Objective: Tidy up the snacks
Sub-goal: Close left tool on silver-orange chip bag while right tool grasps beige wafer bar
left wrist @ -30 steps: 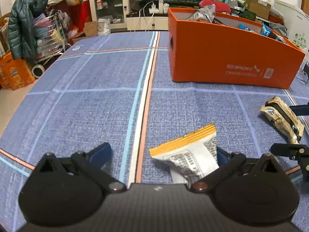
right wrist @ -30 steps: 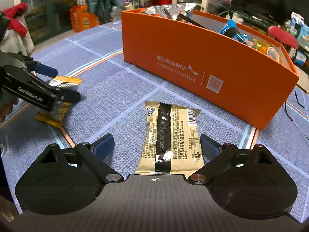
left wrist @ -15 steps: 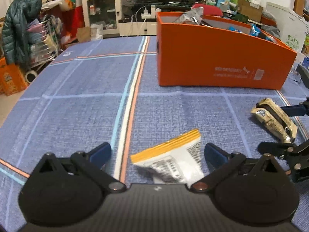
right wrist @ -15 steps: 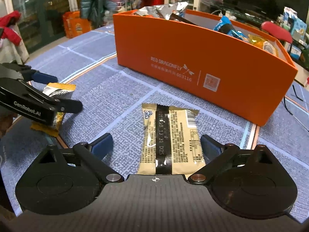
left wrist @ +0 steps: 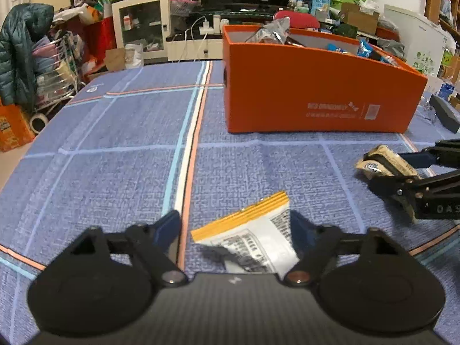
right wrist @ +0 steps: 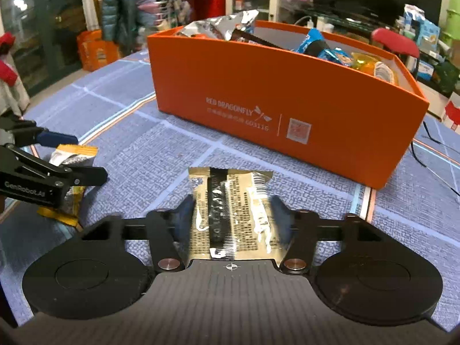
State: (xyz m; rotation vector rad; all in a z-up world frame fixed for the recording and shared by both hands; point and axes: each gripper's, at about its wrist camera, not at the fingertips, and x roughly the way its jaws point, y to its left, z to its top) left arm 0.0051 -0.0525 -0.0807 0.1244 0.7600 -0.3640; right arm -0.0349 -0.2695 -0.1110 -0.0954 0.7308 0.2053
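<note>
A white snack packet with an orange edge point(left wrist: 253, 235) lies on the blue cloth between the fingers of my left gripper point(left wrist: 234, 227); the jaws have narrowed, the right finger touches the packet, the left stands apart. It also shows in the right wrist view point(right wrist: 67, 169). A tan and black snack packet point(right wrist: 233, 210) sits between the fingers of my right gripper point(right wrist: 231, 214), which press its sides. It also shows in the left wrist view point(left wrist: 385, 164). An orange box point(right wrist: 287, 106) point(left wrist: 316, 100) full of snacks stands behind.
The table's blue checked cloth point(left wrist: 115, 158) stretches left of the box. A black cable point(right wrist: 434, 161) lies right of the box. A dark flat object point(left wrist: 444, 113) lies at the far right. Room clutter surrounds the table.
Both grippers' jaws have closed inward around their packets. The right gripper has closed onto the tan packet; the left has narrowed around the white packet.
</note>
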